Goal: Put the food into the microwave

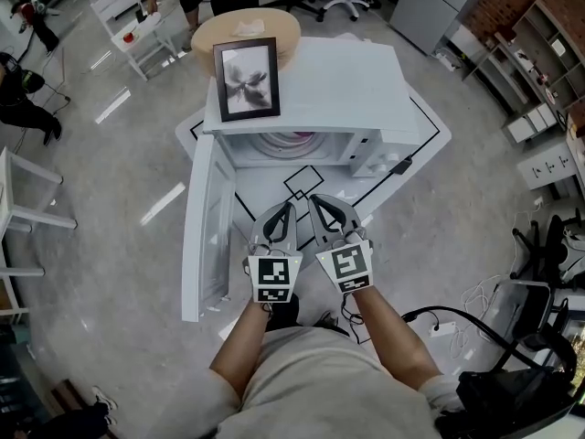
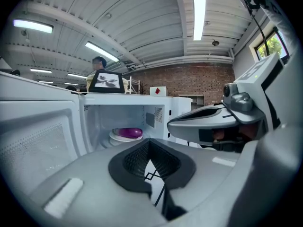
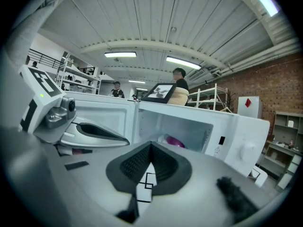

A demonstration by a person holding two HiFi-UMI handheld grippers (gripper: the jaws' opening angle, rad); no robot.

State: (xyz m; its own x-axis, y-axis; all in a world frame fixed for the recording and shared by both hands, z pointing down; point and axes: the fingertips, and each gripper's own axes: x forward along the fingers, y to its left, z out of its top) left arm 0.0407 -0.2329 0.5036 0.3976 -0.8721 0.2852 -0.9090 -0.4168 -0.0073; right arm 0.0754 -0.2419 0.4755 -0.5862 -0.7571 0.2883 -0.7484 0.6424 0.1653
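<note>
A white microwave (image 1: 320, 90) stands with its door (image 1: 206, 227) swung wide open to the left. Inside, purple food (image 2: 129, 132) lies on a white plate (image 2: 117, 139); the same food (image 3: 174, 141) shows in the right gripper view. In the head view it is a pinkish patch (image 1: 291, 141) in the cavity. My left gripper (image 1: 287, 208) and right gripper (image 1: 318, 201) hover side by side just in front of the opening, pointing at it. Both are shut, tips touching, with nothing between them.
A framed black-and-white picture (image 1: 246, 78) stands on top of the microwave. The microwave's knob (image 3: 246, 151) is on its right panel. A round wooden table (image 1: 245, 30) and a white cart (image 1: 137, 26) stand behind. Cables (image 1: 457, 323) lie on the floor at right.
</note>
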